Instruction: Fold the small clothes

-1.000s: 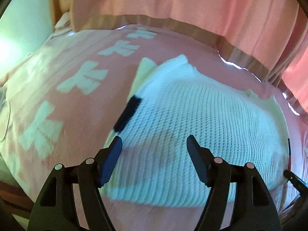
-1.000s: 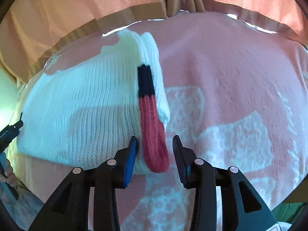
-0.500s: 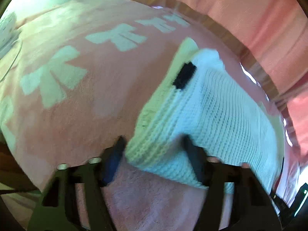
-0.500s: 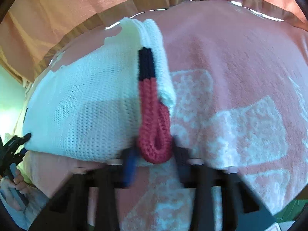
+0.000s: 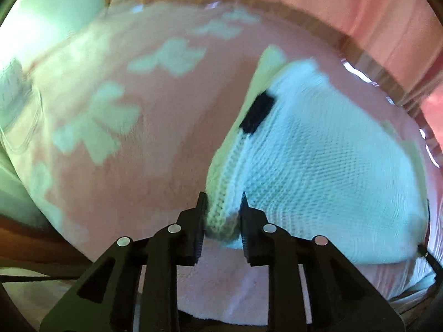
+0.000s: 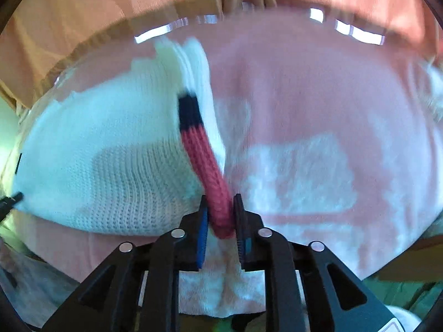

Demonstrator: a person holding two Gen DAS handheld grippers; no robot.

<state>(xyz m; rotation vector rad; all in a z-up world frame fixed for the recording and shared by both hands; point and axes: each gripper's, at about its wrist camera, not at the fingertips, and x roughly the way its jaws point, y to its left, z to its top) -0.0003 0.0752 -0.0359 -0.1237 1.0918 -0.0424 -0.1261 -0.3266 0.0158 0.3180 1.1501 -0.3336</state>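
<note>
A small white knit sweater (image 5: 318, 160) lies on a pink towel (image 5: 133, 171) with pale patterns. It has a black patch (image 5: 257, 112) on its left edge. My left gripper (image 5: 221, 215) is shut on the sweater's near left corner. In the right wrist view the sweater (image 6: 110, 149) fills the left half, with a red and black knit cuff (image 6: 205, 160) along its right edge. My right gripper (image 6: 220, 215) is shut on the red end of that cuff.
Pink curtains (image 5: 304, 5) hang behind the far edge of the surface, with a brown band (image 6: 110, 33) along their hem. The pink towel (image 6: 318, 138) spreads out to the right of the sweater. The other gripper's tip (image 6: 11, 200) shows at the left edge.
Both grippers went from open to shut: the left closed on the sweater's near left corner, the right closed on the red cuff end. Both cameras moved closer to the fabric.
</note>
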